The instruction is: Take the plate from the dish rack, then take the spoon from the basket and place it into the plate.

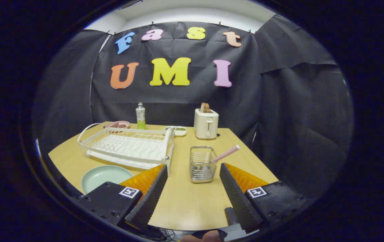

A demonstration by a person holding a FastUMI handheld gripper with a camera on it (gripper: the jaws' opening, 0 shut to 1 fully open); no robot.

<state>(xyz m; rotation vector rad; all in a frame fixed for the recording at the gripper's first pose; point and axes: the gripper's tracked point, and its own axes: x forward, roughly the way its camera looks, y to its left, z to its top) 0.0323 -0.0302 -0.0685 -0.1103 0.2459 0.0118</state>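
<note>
Just ahead of the fingers (192,188), w/ them spread wide and holding nothing, sits the basket (202,164) mid-tabletop (185,205); spoon (225,154) handle leans up-right. Plate (106,176) already down near the front-left edge, off the rack (128,146).

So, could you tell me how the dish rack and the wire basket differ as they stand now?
The dish rack is white, wide and low, and its slots hold nothing; the basket is bare metal, narrow and tall, with the spoon leaning out of it by its checked handle. The rack lies beyond one finger of the open gripper, beside the green plate; the basket stands just ahead, between the fingers. Both are open wire holders standing on the wooden table.
</note>
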